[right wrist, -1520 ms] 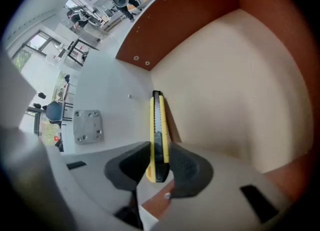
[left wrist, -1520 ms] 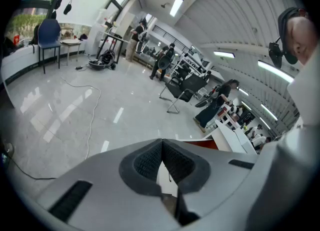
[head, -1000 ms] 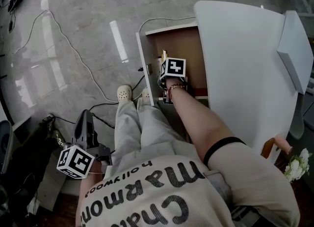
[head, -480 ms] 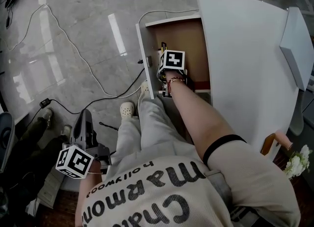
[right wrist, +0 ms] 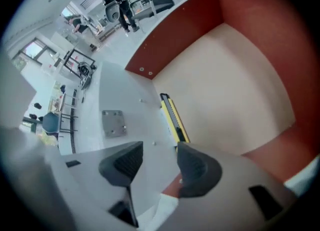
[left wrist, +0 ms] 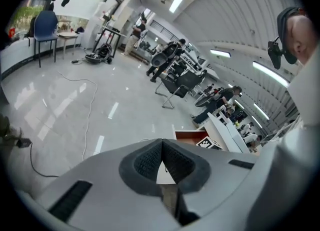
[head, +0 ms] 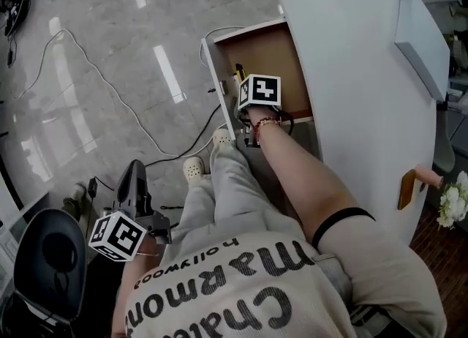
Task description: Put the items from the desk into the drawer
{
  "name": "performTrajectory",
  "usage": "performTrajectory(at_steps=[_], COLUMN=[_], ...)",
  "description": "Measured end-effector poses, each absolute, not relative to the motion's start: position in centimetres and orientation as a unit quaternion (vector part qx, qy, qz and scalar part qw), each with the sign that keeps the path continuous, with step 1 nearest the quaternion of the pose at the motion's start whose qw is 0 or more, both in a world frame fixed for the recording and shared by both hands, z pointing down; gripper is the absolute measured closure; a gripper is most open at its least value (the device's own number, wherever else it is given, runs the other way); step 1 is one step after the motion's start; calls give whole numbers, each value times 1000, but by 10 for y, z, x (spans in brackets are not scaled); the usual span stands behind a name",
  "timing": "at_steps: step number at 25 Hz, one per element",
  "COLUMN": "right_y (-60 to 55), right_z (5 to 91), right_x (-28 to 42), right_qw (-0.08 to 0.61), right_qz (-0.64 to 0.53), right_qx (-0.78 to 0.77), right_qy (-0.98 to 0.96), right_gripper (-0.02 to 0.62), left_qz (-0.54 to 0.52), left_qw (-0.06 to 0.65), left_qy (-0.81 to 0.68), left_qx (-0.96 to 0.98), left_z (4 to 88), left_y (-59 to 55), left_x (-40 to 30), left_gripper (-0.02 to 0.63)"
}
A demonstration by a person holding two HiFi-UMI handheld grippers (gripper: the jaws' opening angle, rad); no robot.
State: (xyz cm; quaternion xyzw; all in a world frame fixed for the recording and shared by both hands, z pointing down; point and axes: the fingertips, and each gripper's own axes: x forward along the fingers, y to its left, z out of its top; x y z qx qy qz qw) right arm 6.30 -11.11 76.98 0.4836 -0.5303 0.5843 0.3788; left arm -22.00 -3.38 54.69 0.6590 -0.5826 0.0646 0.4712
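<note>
Your right gripper (right wrist: 159, 156) is hanging over the open drawer (right wrist: 235, 95), its jaws just now spreading apart with nothing between them. The utility knife (right wrist: 172, 117) is lying along the drawer's front wall. Your left gripper (left wrist: 162, 161) is pressed together, empty. Lifting out carelessly, you're risking clipping that wall and jolting the knife.

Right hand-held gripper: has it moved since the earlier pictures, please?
Yes. The right hand-held gripper has risen slightly above the drawer floor, its jaws just opening, leaving the yellow utility knife lying there free.
</note>
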Motion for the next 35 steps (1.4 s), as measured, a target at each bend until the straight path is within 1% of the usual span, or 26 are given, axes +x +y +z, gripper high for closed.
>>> performTrajectory(at_steps=[6,11,14,18,21,24,29,31,35], right_y=[-88,-62,-51,-37,-33,-42,-50,-53,-56], right_z=[693,633,597,545,506,462,389,364,321], right_x=[33,16,10,-1,-12,-22,-27,-25,-21], right_qw=[258,174,128,73,27,-30,-99,-108,-94], right_qz=[600,606,602,592,583,567,519,492,420], right_qx=[518,535,552,567,562,544,525,530,544], right_qy=[-552,-562,-562,-568,-585,-618,-667,-682,-720], right_gripper=[392,458,530,589,592,592,592,592,592], left_qz=[41,19,1,-16,-27,-39,-54,-61,-70], left_qw=[436,406,394,395,394,374,334,320,297], left_qy=[-548,-521,-503,-486,-475,-464,-434,-419,-399], left_qx=[713,751,769,779,786,802,835,847,865], left_z=[507,466,444,423,405,381,337,322,298], left_y=[-42,-51,-52,-38,-30,-34,-38,-40,-44], left_x=[-236,-238,-233,-229,-229,-228,-212,-201,-181], left_gripper=[604,604,604,604,604,604,604,604,604])
